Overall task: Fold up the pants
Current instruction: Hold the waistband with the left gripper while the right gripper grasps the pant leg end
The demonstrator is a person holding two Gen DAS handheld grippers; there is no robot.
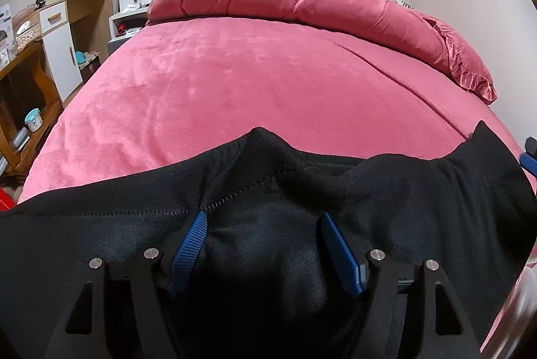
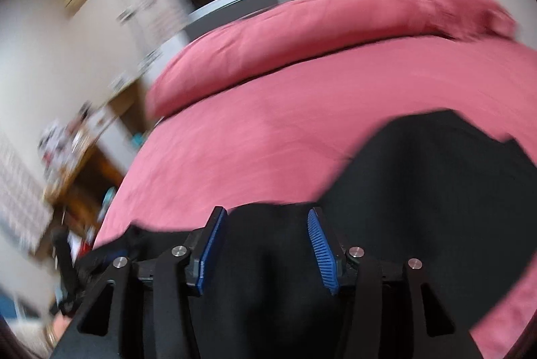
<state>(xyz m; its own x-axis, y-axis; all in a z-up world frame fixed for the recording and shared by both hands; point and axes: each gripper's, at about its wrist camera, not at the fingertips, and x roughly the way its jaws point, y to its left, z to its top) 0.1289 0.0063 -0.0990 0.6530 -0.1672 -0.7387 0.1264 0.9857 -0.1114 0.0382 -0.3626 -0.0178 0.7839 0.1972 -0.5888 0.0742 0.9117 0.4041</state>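
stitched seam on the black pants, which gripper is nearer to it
Left. The left gripper hangs right over the pants, one of its open jaws beside the stitched seam. The right gripper is over plain black cloth; no seam shows in its blurred view.

One pants (image 1: 268,177), one bed (image 1: 235,80) (pink), two tools (image 1: 263,219).

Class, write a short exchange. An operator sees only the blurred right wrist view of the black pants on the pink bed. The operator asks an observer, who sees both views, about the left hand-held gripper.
Operator: Is the left hand-held gripper clamped on the pants?
Observer: No. The left hand-held gripper is open above the black pants, and its pads are not pressing the cloth.
Operator: Which part of the pants lies under it?
Observer: A stitched seam runs past the tip of its left finger.
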